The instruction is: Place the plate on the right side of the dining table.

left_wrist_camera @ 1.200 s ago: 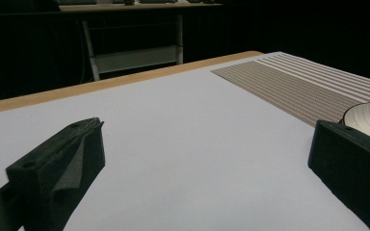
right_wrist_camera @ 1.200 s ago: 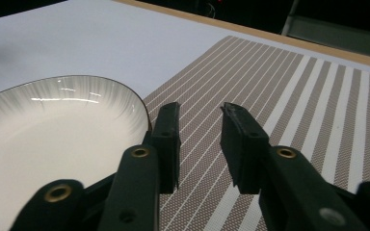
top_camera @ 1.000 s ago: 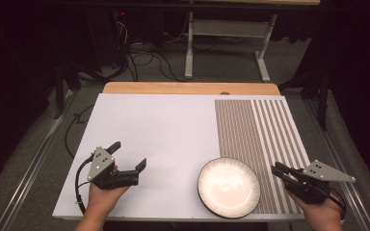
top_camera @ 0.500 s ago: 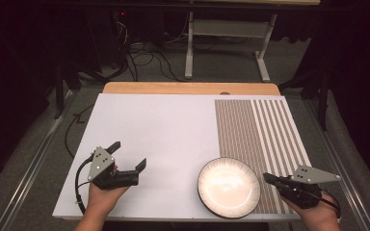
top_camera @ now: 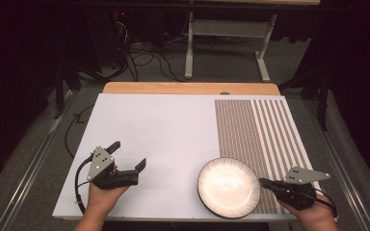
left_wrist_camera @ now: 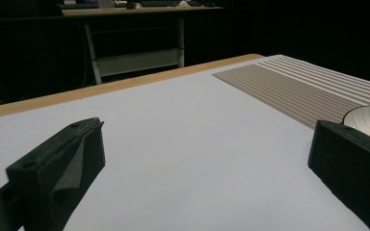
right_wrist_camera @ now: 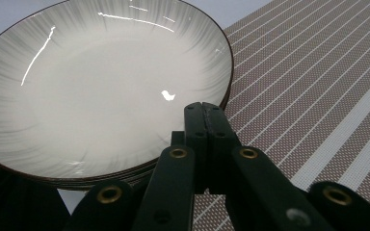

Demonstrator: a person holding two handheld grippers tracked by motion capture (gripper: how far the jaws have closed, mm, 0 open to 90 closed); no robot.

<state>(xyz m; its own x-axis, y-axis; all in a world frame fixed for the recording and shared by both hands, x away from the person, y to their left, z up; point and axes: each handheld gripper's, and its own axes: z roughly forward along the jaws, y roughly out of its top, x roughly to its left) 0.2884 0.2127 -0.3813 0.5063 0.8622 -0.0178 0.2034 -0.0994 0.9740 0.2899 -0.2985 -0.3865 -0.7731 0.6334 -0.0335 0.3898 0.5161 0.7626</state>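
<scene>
A white table (top_camera: 164,139) takes up most of the high view, its far wooden edge (top_camera: 188,88) at twelve o'clock. A striped mat (top_camera: 265,130) covers the table from about one o'clock down to four o'clock. At roughly five o'clock on the table lies a round white plate (top_camera: 229,186) with a dark rim, its right half resting on the mat and its left half on the bare white surface.

The left gripper (top_camera: 127,156) sits at about seven o'clock, held in the person's left hand (top_camera: 103,199), well apart from the plate. Its jaws stand spread wide with nothing between them; in the left gripper view the plate's rim (left_wrist_camera: 368,118) peeks in at three o'clock behind the right-hand jaw.

The right gripper (top_camera: 262,182) lies at the plate's three-o'clock edge, held in the right hand (top_camera: 313,216). Its jaws are pressed together, tips just at the rim. In the right gripper view the joined jaw tips (right_wrist_camera: 204,108) overlap the plate's near rim (right_wrist_camera: 101,91) without pinching it.
</scene>
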